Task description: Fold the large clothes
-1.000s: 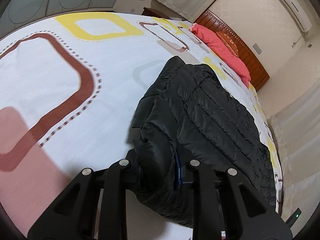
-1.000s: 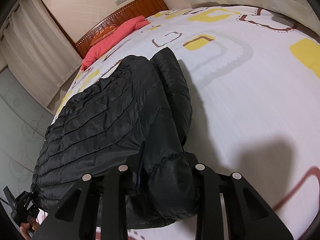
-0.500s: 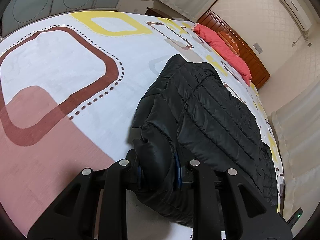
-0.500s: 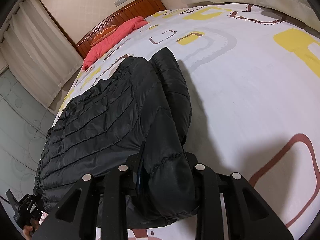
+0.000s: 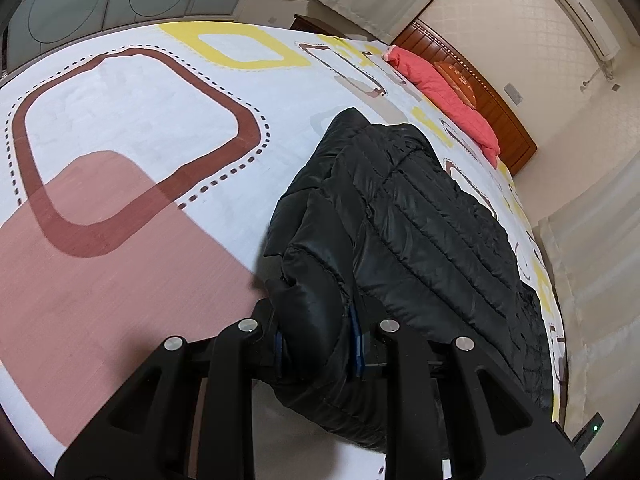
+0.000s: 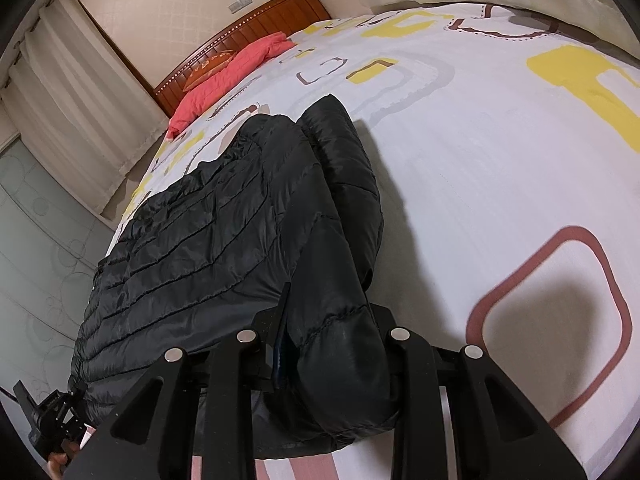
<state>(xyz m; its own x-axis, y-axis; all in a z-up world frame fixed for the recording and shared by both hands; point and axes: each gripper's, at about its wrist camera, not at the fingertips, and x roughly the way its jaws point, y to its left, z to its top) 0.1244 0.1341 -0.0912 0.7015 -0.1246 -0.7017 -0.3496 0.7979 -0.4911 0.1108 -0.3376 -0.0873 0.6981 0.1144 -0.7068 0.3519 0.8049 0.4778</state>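
Bedroom setup: white bedsheet with brown, yellow and pink rounded-square print point(image 5: 132, 128) covers the whole work surface, wooden headboard point(image 6: 256, 20) and coral-red pillow point(image 5: 444, 92) at the far end, curtains along one side.

We have the black quilted puffer jacket point(image 5: 420, 220) lying lengthwise on the sheet, sleeves already tucked in along both long edges, so it reads as a narrow strip. Near end is lifted off the sheet.

Left gripper point(image 5: 316, 344) has its jaws pinching one near corner of the jacket, padded fabric bulging between them. Right gripper point(image 6: 324, 344) does the same on the other near corner, jaws clamped on a fat roll of hem. The right view also catches the left gripper low at the frame edge, so both are on the same end.

Change over the last second: in the left view the pink and brown print has slid well across the frame, and the brown outline in the right view has come further in. Jacket shape between the jaws is unchanged. We read that as both grippers carrying the near end together, grip solid.

Implication, our guess: hem-to-collar fold is under way, not yet laid down. Risk is slippery shell fabric creeping out, or a tucked sleeve spilling.
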